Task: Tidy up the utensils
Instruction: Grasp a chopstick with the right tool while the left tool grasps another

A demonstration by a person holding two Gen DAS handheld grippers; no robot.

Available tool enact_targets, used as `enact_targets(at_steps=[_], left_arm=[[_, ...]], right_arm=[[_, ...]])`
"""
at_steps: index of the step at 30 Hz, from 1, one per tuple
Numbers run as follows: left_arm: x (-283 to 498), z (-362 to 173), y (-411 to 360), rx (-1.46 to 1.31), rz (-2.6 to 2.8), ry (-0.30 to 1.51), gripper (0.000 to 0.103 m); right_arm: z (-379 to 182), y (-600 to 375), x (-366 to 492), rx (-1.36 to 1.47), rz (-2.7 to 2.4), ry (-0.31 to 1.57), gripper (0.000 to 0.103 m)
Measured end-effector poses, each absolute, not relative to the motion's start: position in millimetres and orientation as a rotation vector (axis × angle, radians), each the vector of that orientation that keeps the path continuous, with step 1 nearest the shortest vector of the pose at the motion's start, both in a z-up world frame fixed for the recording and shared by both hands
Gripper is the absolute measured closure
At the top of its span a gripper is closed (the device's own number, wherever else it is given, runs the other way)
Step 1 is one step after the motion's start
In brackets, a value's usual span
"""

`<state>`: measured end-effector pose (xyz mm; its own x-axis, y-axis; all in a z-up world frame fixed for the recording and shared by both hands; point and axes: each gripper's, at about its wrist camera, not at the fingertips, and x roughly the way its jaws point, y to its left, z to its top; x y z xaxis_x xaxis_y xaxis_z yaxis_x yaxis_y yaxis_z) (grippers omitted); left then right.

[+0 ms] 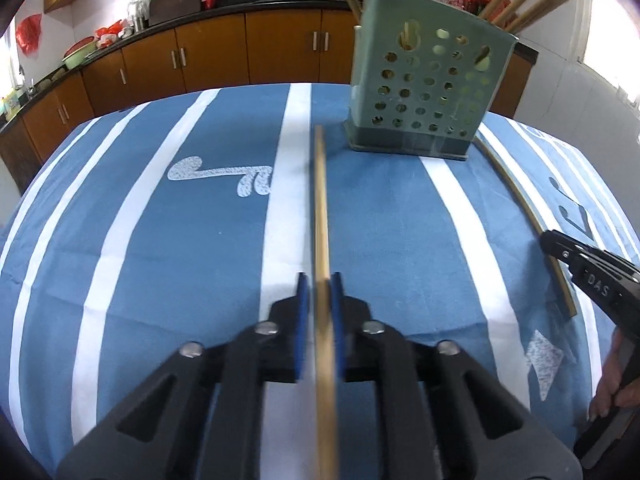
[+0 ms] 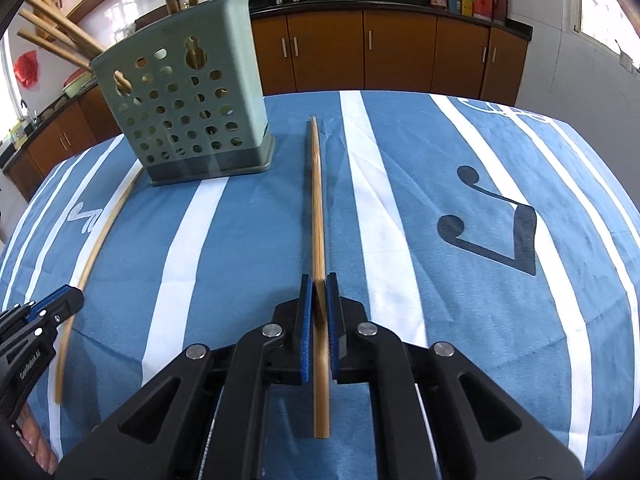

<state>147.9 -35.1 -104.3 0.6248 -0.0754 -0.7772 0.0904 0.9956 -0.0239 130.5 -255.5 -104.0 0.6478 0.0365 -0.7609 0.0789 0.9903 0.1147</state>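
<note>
We find both tongs clamped: left tongs (image 1: 319,280) on one chopstick (image 1: 321,200), right tongs (image 2: 319,280) on another chopstick (image 2: 317,200). Each lies along the table (image 1: 160,240), long axis pointing away from its tongs, toward the far edge beside the holder (image 1: 428,92). We judge the end-grip risky: lifted sticks may pivot and miss it.

The near end of the chopstick (image 1: 325,360) in the left gripper (image 1: 319,280) runs out of the bottom edge of the left wrist view, blurred where it passes between the blue pads. The utensil holder (image 1: 428,84) hides the lower parts of the chopsticks standing in it; their tops are cut by the upper edge in both views. The right gripper (image 1: 588,276) is cropped at the right edge there, so its fingertips cannot be made out. Only fingers of a hand (image 1: 612,392) show.
</note>
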Motion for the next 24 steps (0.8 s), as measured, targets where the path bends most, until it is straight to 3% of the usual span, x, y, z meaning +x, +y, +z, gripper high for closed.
enact_targets(at_steps=[16,24], left_arm=[[193.9,-102.7,20.9,-0.033,0.011,0.888,0.094],[194.9,-103.1,24.8,-0.060,-0.011,0.883,0.089]], right_arm=[[-104.3,-272.6,142.0,0.124,-0.074,0.863,0.096],[-105.2,-279.3,145.4,0.137,-0.077,0.862,0.095]])
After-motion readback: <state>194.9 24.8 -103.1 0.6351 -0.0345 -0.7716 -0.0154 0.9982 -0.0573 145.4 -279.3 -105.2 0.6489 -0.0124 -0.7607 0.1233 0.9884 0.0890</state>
